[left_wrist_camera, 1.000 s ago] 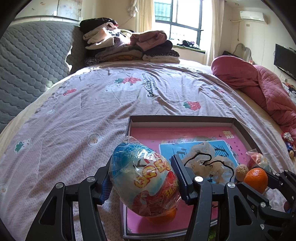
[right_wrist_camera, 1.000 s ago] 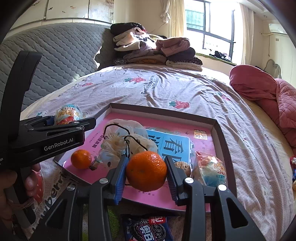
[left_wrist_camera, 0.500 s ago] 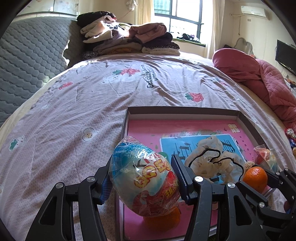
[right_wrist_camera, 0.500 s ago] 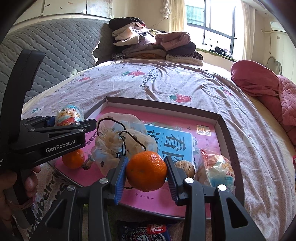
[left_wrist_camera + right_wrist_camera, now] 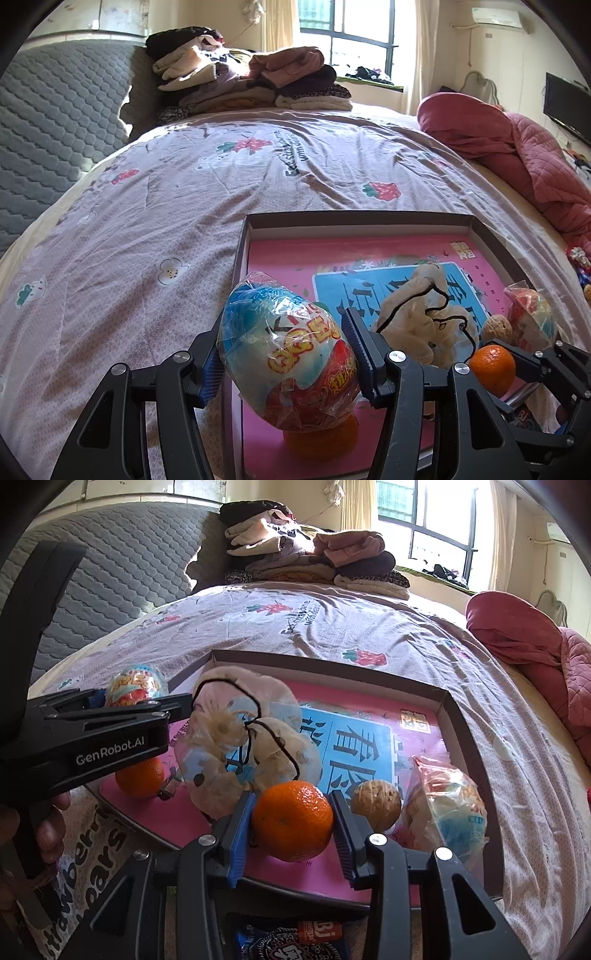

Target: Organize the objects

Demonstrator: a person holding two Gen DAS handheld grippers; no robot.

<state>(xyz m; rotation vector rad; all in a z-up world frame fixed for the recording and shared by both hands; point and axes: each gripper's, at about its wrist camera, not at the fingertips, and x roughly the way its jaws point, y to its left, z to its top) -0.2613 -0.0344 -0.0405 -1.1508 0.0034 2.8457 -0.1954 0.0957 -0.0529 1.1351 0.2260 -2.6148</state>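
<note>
My left gripper (image 5: 284,356) is shut on a wrapped toy egg (image 5: 291,358), blue, white and red, held over the near left corner of the box lid tray (image 5: 354,218). My right gripper (image 5: 291,821) is shut on an orange mandarin (image 5: 291,819) above the tray's near edge (image 5: 332,890). The tray, with a pink and blue bottom, holds another mandarin (image 5: 140,779), a clear bag of snacks tied with black cord (image 5: 243,746), a walnut (image 5: 375,803) and a second wrapped egg (image 5: 447,812). The left gripper and its egg (image 5: 135,686) show at left in the right wrist view.
The tray lies on a lilac bedspread (image 5: 147,229). Folded clothes (image 5: 243,77) are stacked at the bed's far end, and a pink quilt (image 5: 517,151) lies at right. A biscuit packet (image 5: 291,941) lies just in front of the tray. A grey padded headboard (image 5: 51,122) is at left.
Both grippers have moved forward over the tray with their loads still held. The tray's contents now look closer; the bag of snacks sits nearer the right gripper.
</note>
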